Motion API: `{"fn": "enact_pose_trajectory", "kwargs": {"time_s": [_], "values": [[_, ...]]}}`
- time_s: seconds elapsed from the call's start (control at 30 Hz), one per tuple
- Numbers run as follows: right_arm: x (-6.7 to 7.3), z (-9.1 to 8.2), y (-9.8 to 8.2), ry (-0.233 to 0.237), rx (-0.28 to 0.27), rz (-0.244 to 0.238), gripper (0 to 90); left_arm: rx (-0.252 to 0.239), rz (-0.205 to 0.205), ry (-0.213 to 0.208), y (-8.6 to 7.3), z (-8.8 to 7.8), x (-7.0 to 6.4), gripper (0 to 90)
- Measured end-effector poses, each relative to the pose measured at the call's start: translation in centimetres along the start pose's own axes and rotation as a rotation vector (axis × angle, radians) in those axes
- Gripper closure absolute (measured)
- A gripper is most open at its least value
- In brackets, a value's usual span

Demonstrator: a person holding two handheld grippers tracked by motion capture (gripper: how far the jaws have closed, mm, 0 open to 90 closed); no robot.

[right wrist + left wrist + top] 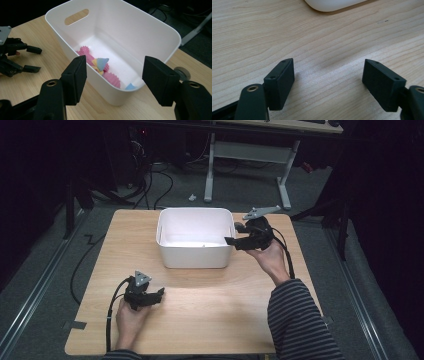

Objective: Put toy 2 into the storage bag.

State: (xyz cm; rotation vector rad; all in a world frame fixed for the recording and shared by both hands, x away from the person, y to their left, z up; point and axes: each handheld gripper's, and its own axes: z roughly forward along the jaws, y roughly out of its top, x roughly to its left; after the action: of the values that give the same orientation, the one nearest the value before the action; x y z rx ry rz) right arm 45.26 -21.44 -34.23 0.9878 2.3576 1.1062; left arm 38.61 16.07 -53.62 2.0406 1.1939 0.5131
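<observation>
A white plastic bin [194,210] stands at the back middle of the wooden table [210,295]. In the right gripper view the bin [160,22] holds pink ruffled pieces [111,76] and small blue and yellow pieces [102,63]. My right gripper [233,233] hovers at the bin's right end, pointing left over its rim. Its jaws [115,72] stand wide apart with nothing between them. My left gripper [159,296] rests low over the table at the front left, open and empty [328,75], with bare wood between its jaws. It also appears farther off in the right gripper view [37,59].
The bin's rounded lower edge [332,5] lies ahead of the left gripper. Beyond the table's far edge stands a desk frame with white legs [210,170], and cables [150,190] lie on the dark floor. A striped sleeve [295,320] comes in at the front right.
</observation>
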Motion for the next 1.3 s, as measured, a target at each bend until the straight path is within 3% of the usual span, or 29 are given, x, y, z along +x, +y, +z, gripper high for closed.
{"fn": "enact_pose_trajectory", "kwargs": {"time_s": [0.57,0.7,0.87,1.03,1.2,1.3], "values": [[-1.1,-5.1,-4.4,-0.072,-0.061,0.091,36.8,0.000,0.000,0.000,0.0,0.0,0.0,26.0],[-0.6,-6.0,-5.5,-0.112,-0.045,0.080,36.5,-0.001,-0.001,0.000,0.0,0.0,0.0,26.0],[-0.2,-7.1,-7.2,-0.126,-0.052,0.095,36.2,-0.001,-0.001,0.000,0.0,0.0,0.0,26.0],[-0.1,-7.7,-8.4,-0.129,-0.062,0.111,36.1,0.000,0.001,0.000,0.0,0.0,0.0,26.0],[0.4,-8.2,-10.2,-0.102,-0.082,0.150,35.8,0.000,0.002,-0.001,0.0,0.0,0.0,26.0],[1.0,-8.2,-10.9,-0.122,-0.066,0.136,35.8,0.000,0.001,-0.001,0.0,0.0,0.0,25.9]]}}
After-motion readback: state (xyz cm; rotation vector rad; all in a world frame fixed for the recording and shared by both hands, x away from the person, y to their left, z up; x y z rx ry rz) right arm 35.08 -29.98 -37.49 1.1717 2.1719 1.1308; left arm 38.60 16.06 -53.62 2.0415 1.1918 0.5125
